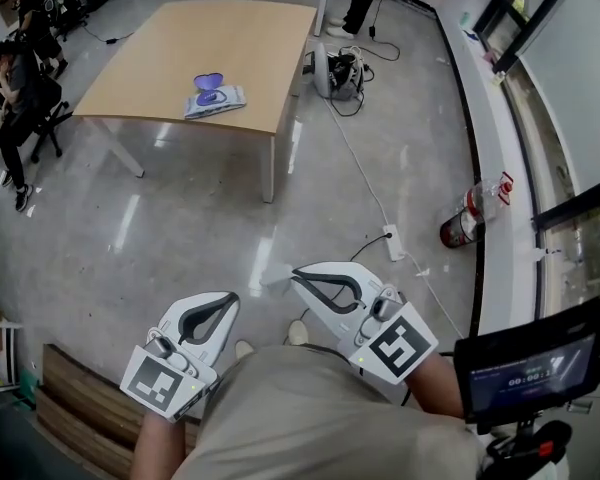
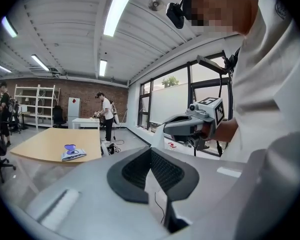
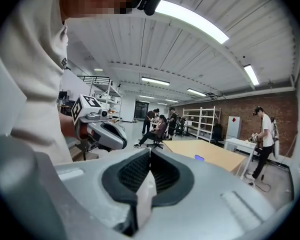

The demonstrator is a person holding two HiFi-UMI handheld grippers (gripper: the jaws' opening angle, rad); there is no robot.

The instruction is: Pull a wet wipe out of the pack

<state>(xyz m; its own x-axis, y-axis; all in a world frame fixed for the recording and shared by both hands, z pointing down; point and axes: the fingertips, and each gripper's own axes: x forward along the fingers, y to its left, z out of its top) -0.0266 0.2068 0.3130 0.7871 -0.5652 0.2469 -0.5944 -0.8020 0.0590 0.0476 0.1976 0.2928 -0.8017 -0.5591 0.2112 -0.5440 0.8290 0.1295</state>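
Observation:
The wet wipe pack (image 1: 216, 98), pale with a raised purple lid, lies on a wooden table (image 1: 170, 58) far ahead of me across the floor. It also shows small in the left gripper view as the pack (image 2: 73, 154), and its purple lid (image 3: 199, 158) in the right gripper view. Both grippers are held close to my body, well short of the table. My left gripper (image 1: 231, 299) is shut with nothing between its jaws. My right gripper (image 1: 296, 275) is shut and empty too. Each gripper view shows the other gripper alongside.
A power strip (image 1: 392, 240) with a cable lies on the grey floor ahead. A red bottle (image 1: 463, 223) leans by the window ledge at right. Bags and gear (image 1: 335, 68) sit beside the table. A seated person (image 1: 20, 78) is at far left. A wooden pallet (image 1: 70, 408) is at lower left.

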